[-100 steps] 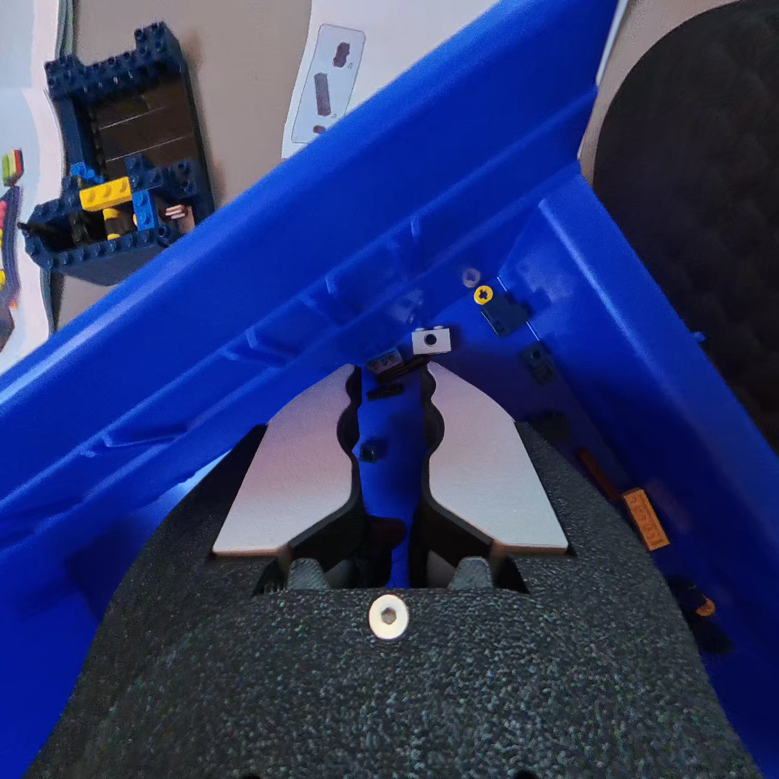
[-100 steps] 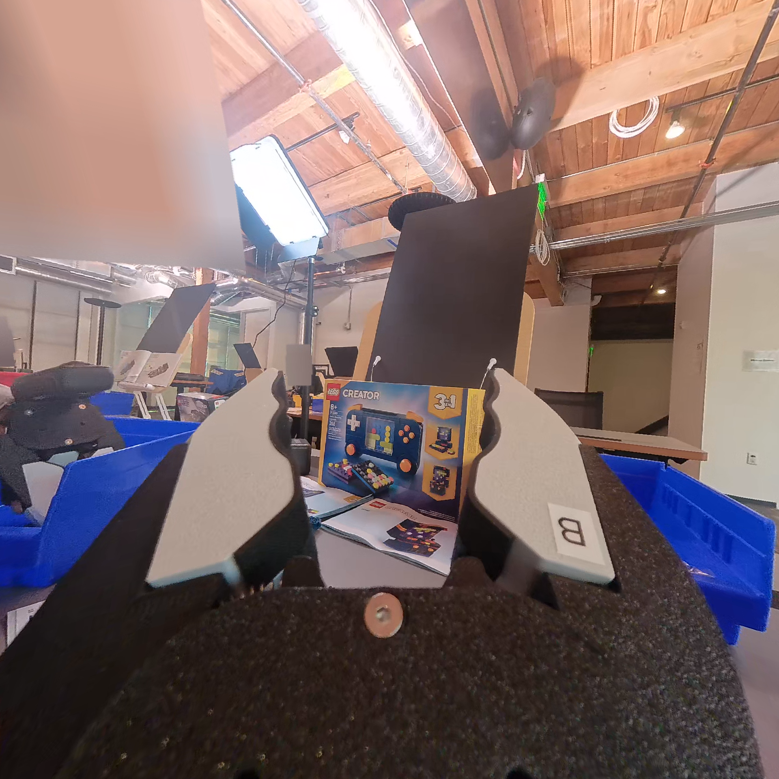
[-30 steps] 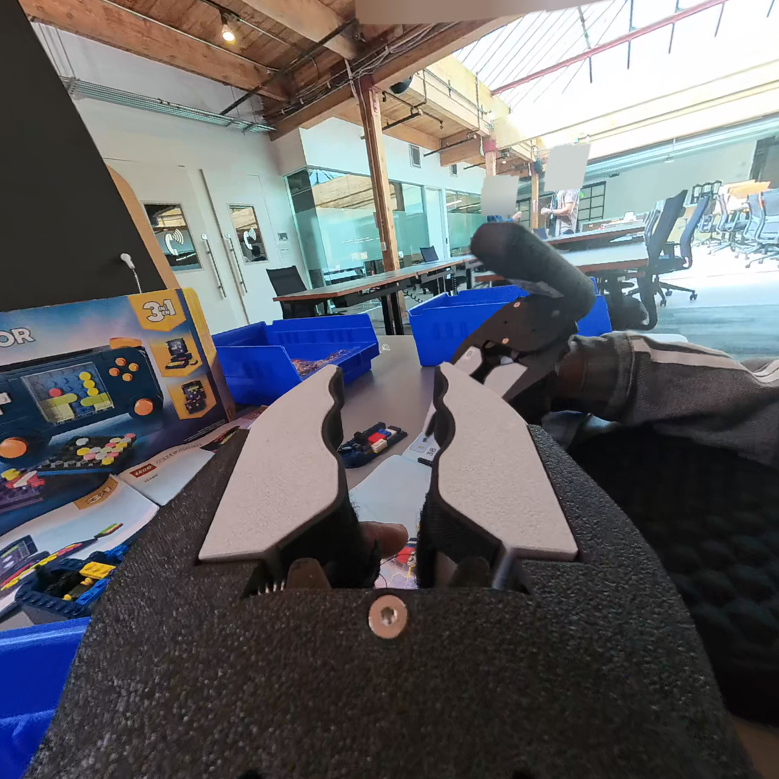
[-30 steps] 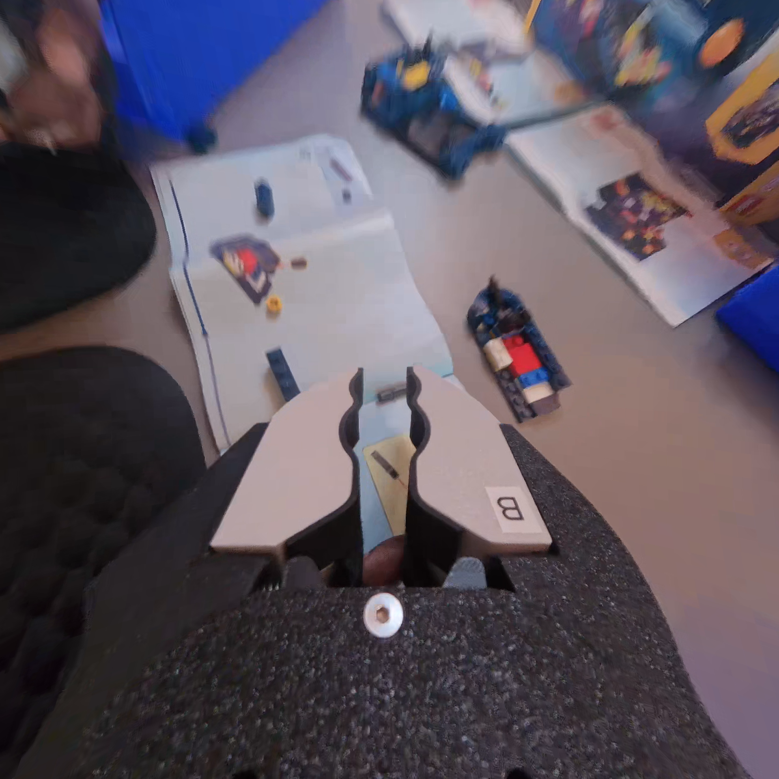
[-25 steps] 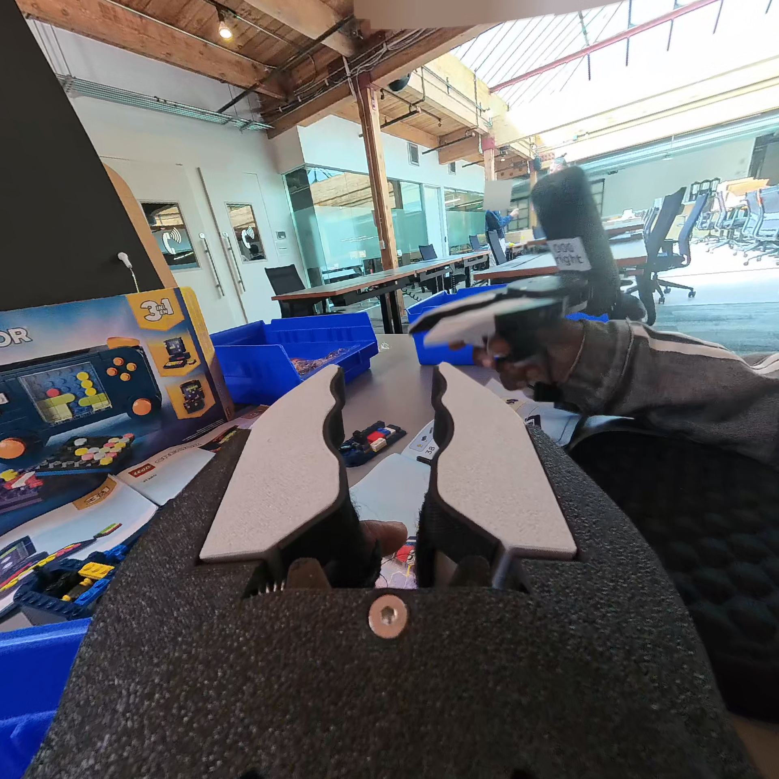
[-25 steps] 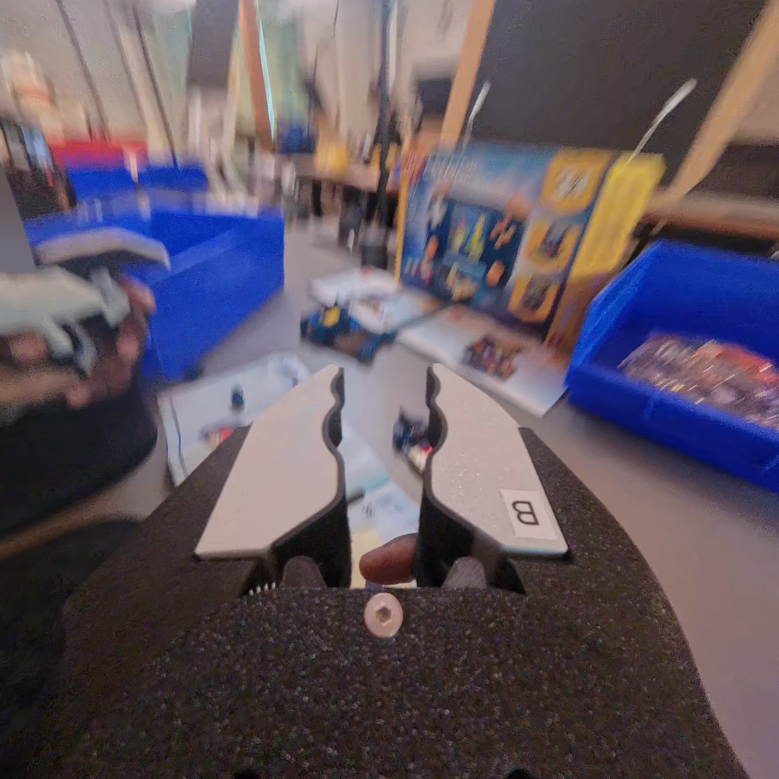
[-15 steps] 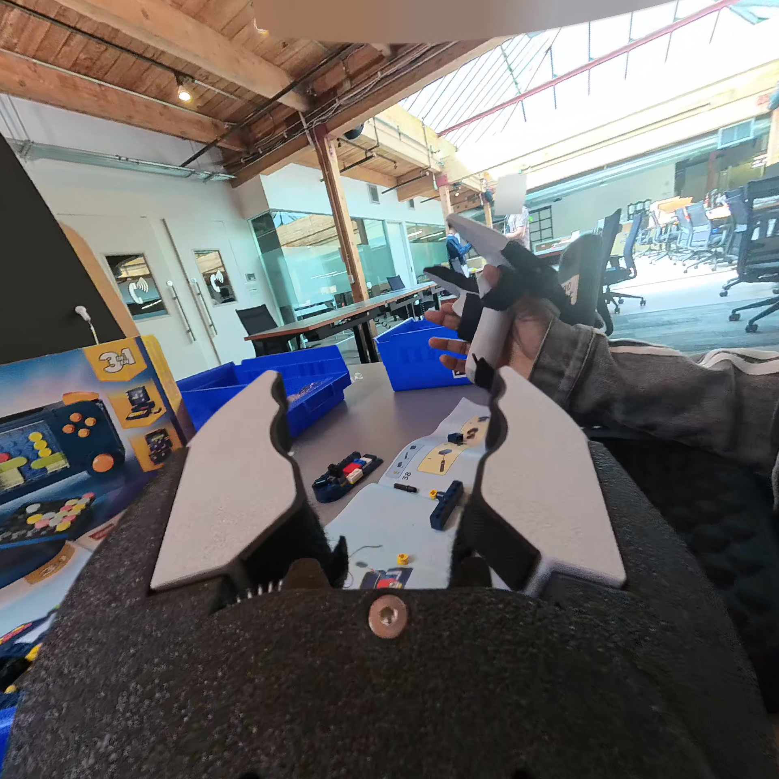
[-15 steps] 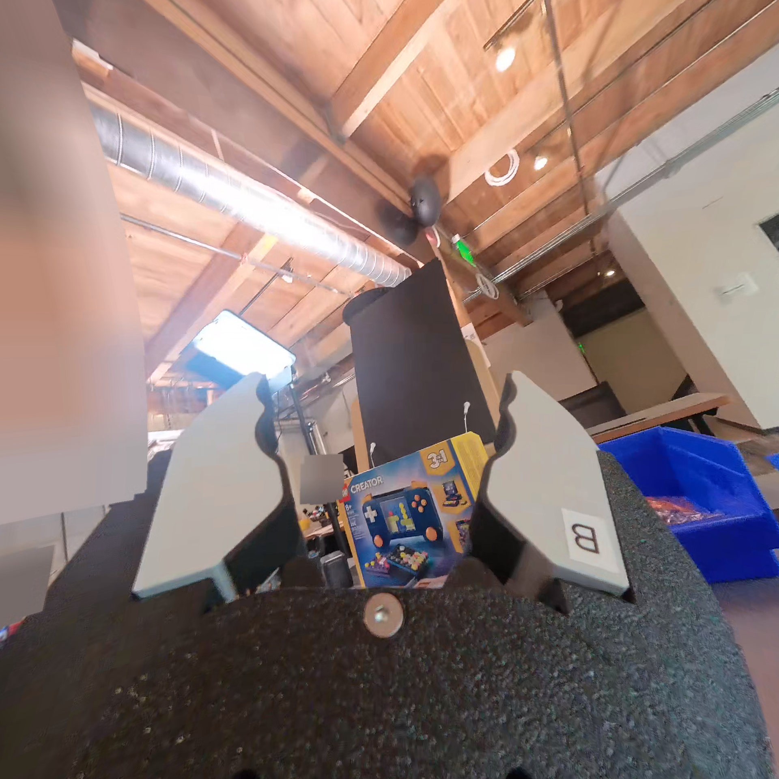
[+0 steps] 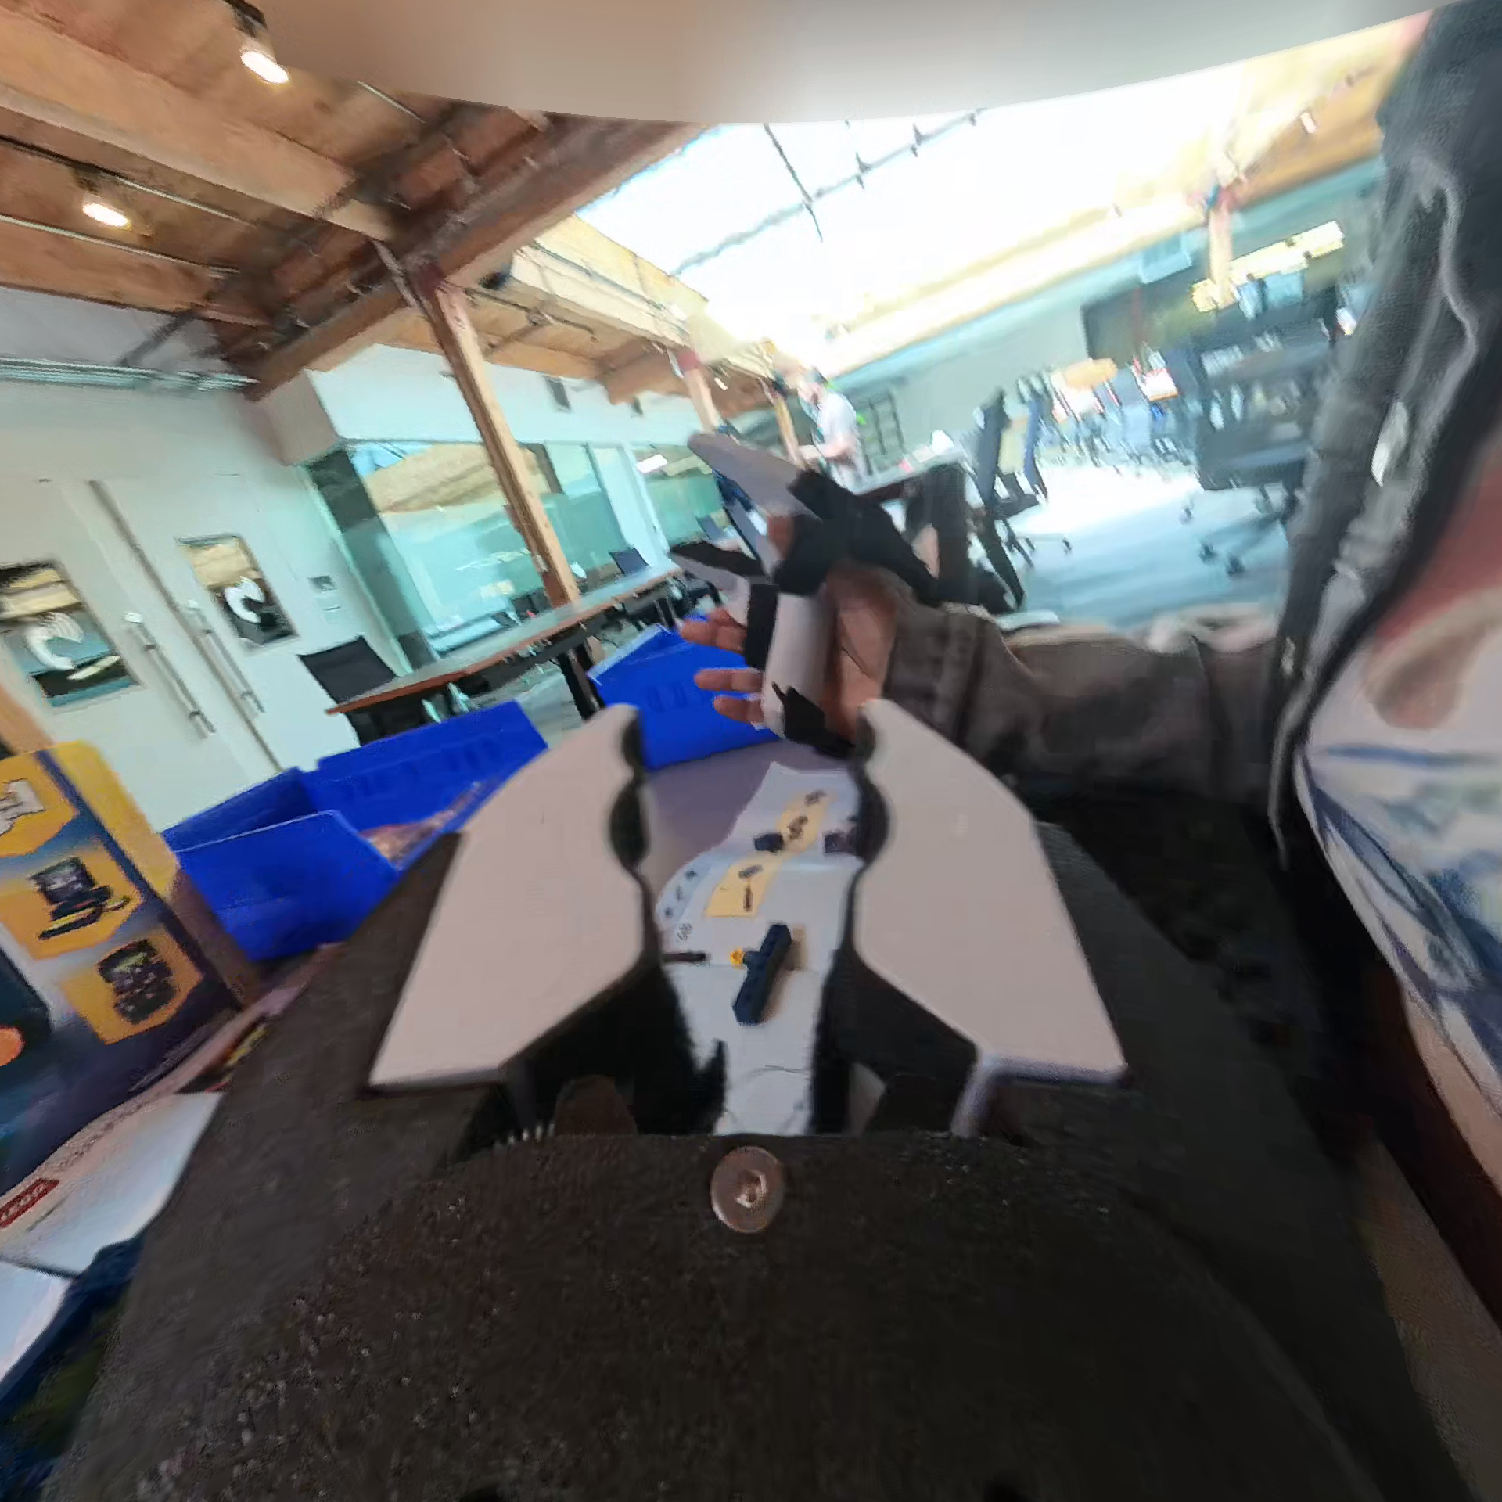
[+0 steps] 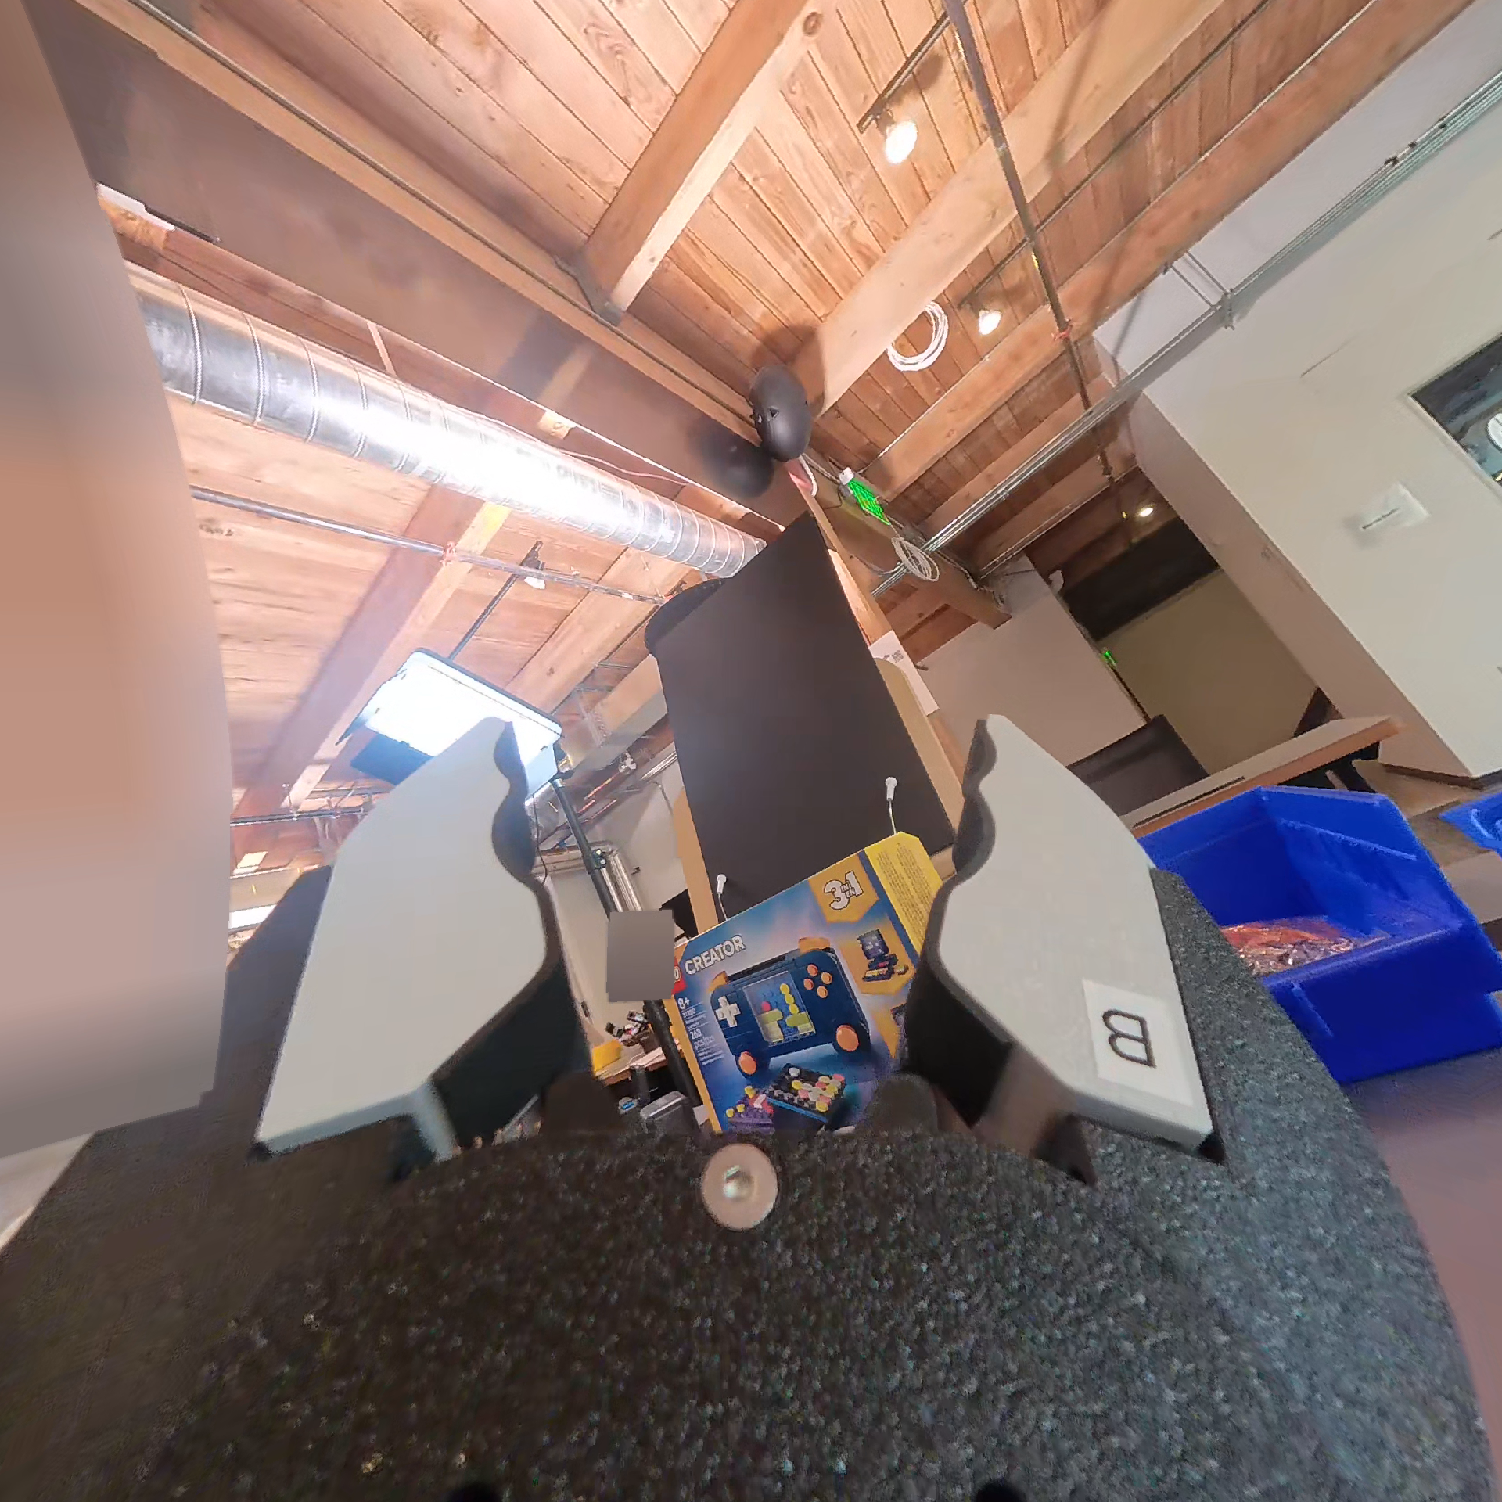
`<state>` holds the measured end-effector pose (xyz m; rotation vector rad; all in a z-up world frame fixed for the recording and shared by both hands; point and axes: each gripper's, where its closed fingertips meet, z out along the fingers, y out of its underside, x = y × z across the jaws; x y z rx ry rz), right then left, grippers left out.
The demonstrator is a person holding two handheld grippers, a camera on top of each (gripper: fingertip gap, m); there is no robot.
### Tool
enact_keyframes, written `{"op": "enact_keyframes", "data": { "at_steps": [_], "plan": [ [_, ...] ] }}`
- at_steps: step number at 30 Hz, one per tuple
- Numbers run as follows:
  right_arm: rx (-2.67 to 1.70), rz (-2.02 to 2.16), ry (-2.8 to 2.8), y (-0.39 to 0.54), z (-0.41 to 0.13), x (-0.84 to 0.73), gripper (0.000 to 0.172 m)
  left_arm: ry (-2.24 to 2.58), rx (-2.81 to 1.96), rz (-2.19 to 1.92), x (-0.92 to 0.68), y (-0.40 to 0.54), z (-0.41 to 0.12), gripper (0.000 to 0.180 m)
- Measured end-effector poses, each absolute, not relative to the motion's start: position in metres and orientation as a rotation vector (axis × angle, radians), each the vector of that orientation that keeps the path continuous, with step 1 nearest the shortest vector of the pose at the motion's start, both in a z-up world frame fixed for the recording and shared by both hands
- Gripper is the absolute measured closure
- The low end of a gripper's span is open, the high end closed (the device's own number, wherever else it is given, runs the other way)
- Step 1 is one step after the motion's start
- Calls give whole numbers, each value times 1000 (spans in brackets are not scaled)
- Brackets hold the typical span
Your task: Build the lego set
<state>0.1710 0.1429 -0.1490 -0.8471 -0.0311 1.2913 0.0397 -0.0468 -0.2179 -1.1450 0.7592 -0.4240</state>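
A: Left gripper (image 9: 744, 731), grey fingers on a black textured body: jaws partly open, nothing between them. It hangs above the grey table (image 9: 707, 805), over a white open instruction booklet (image 9: 756, 910) with a dark blue long brick (image 9: 762, 975) and a small yellow stud (image 9: 735, 957) lying loose on it.

B: Right gripper (image 10: 744, 760)?

A: Jaws wide open, empty, tilted up toward the wooden ceiling. From the left view it sits in the person's hand (image 9: 845, 642), raised well above the table.

B: Risks?

A: Judgement only: the left view is smeared, so the gripper seems to be swinging; a low pass could sweep the loose bricks off the booklet. The upright blue-and-yellow cardboard toy box (image 10: 805, 991) could tip if knocked.

B: Containers?

A: Blue plastic bin (image 10: 1333, 959) on the right holds crinkled clear bags of reddish-orange pieces (image 10: 1300, 947). Another blue plastic bin (image 9: 341, 853) shows similar bagged contents at its rim; the farther blue bin (image 9: 675, 707), cannot tell.
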Motion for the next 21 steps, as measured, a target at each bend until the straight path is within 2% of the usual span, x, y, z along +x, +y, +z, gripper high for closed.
{"op": "enact_keyframes", "data": {
  "at_steps": [1, 2, 6, 12, 16, 21],
  "plan": [
    [-848, 1301, -38, 142, -149, 170, 71, 821, -1180, -421, 45, -48, -227, 156],
    [-850, 1328, -50, 141, -149, 167, 76, 879, -1209, -411, 50, -49, -235, 172],
    [-939, 1542, -110, 136, -159, 154, 128, 967, -1242, -358, 58, -50, -247, 174],
    [-1023, 1470, -78, 148, -173, 157, 172, 866, -1258, -308, 45, -38, -241, 161],
    [-1033, 1322, -168, 143, -171, 150, 172, 883, -1261, -302, 47, -39, -243, 159],
    [-1053, 1333, -228, 138, -173, 139, 168, 875, -1258, -307, 46, -38, -242, 157]
  ]
}}
